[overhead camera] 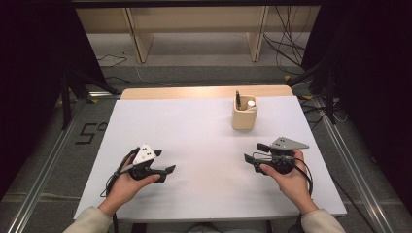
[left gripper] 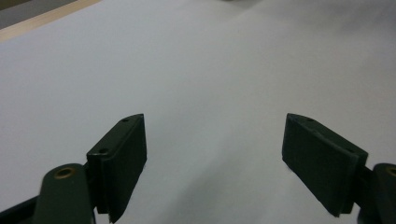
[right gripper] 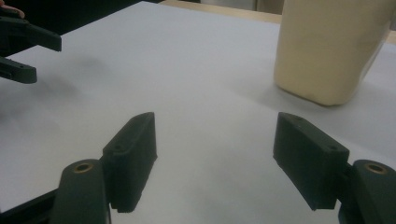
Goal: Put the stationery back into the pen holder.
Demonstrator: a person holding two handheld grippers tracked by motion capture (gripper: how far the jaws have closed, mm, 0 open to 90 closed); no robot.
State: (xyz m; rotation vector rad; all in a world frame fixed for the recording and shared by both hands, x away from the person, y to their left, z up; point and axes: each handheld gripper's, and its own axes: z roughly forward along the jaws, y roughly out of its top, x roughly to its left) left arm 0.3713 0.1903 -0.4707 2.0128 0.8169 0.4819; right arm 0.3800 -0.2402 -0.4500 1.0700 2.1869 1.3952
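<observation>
A white sheet (overhead camera: 194, 141) covers nearly the whole table (overhead camera: 204, 91), smooth and matte, with a strip of pale wood left bare along the far edge. Beyond the table stands a light wooden frame (overhead camera: 141, 41) on a grey floor, with dark cables (overhead camera: 286, 43) lying to its right. Toward the far right of the sheet stands a cream holder (overhead camera: 243, 116), a squarish cup with rounded corners and a dull, slightly rough skin; a dark pen (overhead camera: 238, 100) and a white cylinder (overhead camera: 251, 103) stick up out of its mouth. In the right gripper view the holder (right gripper: 327, 51) rises at the upper right, well apart from the jaws, with bare sheet between.

The left gripper (overhead camera: 164, 161) rests low at the near left of the sheet, held in the person's left hand (overhead camera: 125, 184), pointing right toward the centre; its flat black jaws stand spread wide with nothing between them, as the left gripper view (left gripper: 215, 163) shows. The right gripper (overhead camera: 255, 151), in the right hand (overhead camera: 289, 179), lies at the near right, nearer the holder, pointing left; its jaws are likewise spread and empty (right gripper: 215, 158). Nothing stands between either gripper and the holder
</observation>
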